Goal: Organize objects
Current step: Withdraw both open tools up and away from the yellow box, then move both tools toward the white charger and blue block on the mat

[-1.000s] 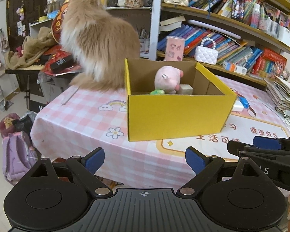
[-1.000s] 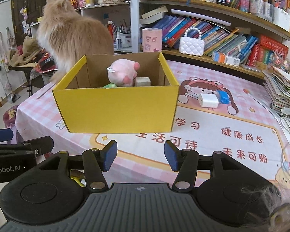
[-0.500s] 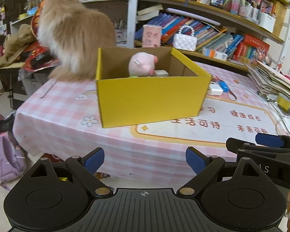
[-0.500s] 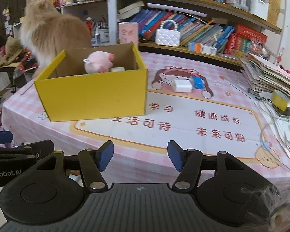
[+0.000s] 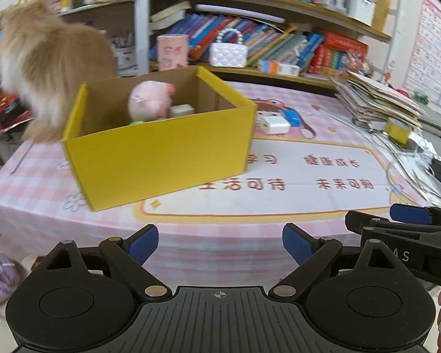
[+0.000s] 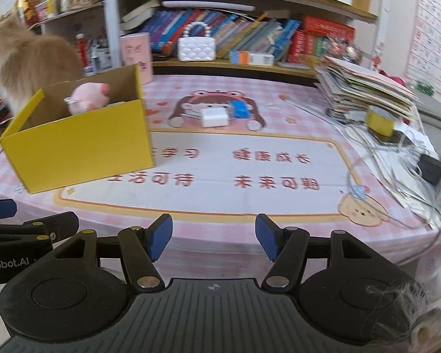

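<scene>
Mostly, box contents are hidden by its wall; left gripper and right gripper fingers are held open, empty.

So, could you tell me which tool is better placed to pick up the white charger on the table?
Probably the right tool: the white charger lies almost straight ahead of its empty, open jaws. From the left tool, it sits off to the right beside the yellow box.

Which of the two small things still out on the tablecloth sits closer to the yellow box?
The white block. It lies between the yellow box and the blue item, which touches its far side.
</scene>
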A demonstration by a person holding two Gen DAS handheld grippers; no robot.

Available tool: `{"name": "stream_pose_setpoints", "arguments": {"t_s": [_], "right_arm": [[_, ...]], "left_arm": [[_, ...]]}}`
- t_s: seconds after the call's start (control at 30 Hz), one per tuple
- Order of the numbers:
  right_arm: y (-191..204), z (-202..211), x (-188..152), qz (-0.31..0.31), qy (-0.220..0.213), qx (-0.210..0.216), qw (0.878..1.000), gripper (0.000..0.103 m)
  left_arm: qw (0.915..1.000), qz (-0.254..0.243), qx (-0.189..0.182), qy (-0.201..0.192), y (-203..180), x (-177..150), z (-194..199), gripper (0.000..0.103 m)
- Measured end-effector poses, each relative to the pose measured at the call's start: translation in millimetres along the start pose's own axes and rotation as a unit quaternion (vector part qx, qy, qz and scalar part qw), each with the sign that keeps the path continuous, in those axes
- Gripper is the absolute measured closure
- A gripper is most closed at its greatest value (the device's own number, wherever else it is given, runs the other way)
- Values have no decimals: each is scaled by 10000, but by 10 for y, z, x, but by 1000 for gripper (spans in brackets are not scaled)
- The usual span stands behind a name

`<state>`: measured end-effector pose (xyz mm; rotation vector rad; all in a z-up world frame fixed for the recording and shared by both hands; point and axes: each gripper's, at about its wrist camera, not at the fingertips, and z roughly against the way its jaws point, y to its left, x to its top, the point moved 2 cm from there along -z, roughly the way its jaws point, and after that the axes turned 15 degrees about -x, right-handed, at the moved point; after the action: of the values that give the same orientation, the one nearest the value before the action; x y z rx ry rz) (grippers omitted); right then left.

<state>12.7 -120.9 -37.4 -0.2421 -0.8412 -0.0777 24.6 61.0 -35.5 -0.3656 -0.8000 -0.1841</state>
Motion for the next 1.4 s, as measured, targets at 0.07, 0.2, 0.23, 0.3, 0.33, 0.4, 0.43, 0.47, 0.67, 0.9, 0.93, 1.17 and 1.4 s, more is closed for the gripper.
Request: {"name": "stream_pose_setpoints", "arguments": {"t_s": [0.07, 0.2, 0.23, 0.3, 0.33, 0.4, 0.43, 0.47, 0.67, 0.9, 0.93, 1.17, 1.4], "right_arm": [[-75, -45, 0, -70, 42, -75, 9999, 42], [-250, -152, 30, -181, 101, -217, 9995, 42], [-293, -191, 45, -205, 118, -243, 9994, 42], [-370, -266, 78, -247, 161, -287, 9992, 42], [-401, -299, 95, -254, 177, -299, 9991, 42], [-456, -376, 148, -249, 202, -320, 9990, 42], [-482, -409, 170, -245, 210, -325, 9990, 42], [-511, -452, 196, -239, 223, -328, 9989, 42], [-638, -724, 347, -138, 319, -285, 9990, 41], [-750, -1094, 593, -44, 382, -154, 9991, 41], [-758, -1143, 633, -19, 378, -130, 9992, 41], [-875, -1442, 960, 93, 106, 82, 9999, 42], [-1052, -1775, 1269, -46, -13, 327, 9995, 43]], "left_arm": [[9999, -69, -74, 44, -73, 33, -76, 10], [9996, -177, -205, 114, -213, 112, -241, 10], [9994, -206, -229, 133, -248, 131, -282, 10], [9992, -251, -264, 160, -304, 174, -359, 10], [9991, -260, -273, 169, -329, 199, -400, 10], [9991, -258, -286, 186, -374, 243, -478, 10], [9990, -255, -292, 198, -393, 262, -516, 10], [9990, -253, -299, 212, -416, 287, -563, 10], [9990, -185, -294, 273, -524, 429, -842, 10], [9993, -130, -226, 262, -612, 617, -1142, 10], [9995, -116, -208, 224, -623, 651, -1169, 10], [10000, -30, -66, -30, -729, 919, -1424, 12], [9999, -107, 122, -47, -876, 1134, -1707, 23]]}}
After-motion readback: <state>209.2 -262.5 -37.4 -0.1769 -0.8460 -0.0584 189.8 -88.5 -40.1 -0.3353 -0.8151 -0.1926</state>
